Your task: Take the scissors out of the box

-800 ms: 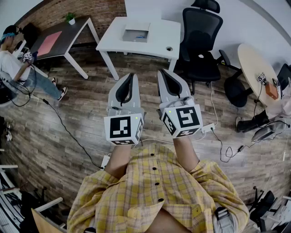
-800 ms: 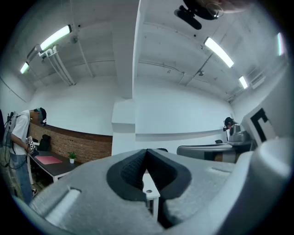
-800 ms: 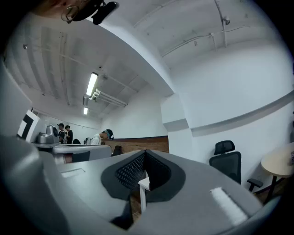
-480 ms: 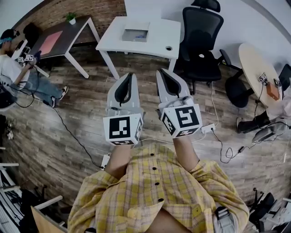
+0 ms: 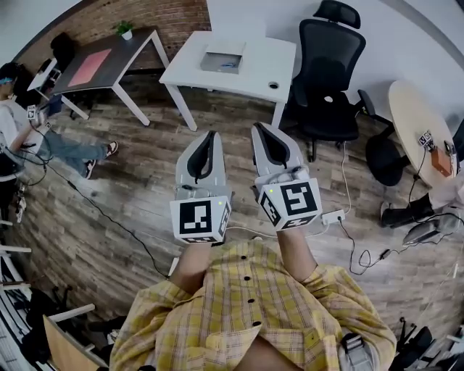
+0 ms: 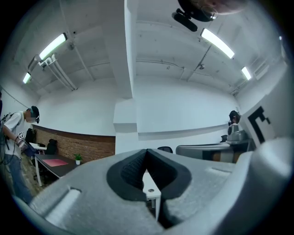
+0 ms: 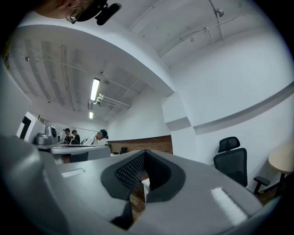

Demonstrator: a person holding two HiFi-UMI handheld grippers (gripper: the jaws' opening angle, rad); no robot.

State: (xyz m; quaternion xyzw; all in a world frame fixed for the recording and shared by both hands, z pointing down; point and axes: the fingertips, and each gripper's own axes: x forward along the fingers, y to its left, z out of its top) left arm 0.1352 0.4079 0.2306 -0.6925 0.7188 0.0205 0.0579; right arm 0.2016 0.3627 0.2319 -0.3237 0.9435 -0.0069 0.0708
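The left claw (image 5: 210,135) and right claw (image 5: 258,127) each bear a cube (image 5: 200,219) of black-and-white square markers. The floor (image 5: 130,196) is wood plank, and a brick wall (image 5: 174,14) runs behind the white counter (image 5: 261,54). A black office chair (image 5: 330,65) stands just right of that counter. The grey box (image 5: 222,57) lies on the counter, well beyond both claws, which are pinched together and empty. The scissors inside cannot be made out.

Box (image 5: 222,58) on the white table (image 5: 264,69): too small for me to read its contents; one bluish fleck, unidentified. Round table (image 5: 413,109) is cut by the right edge, the seated person (image 5: 18,127) by the left. Left gripper (image 5: 212,135) and right gripper (image 5: 258,127) hide my hands.
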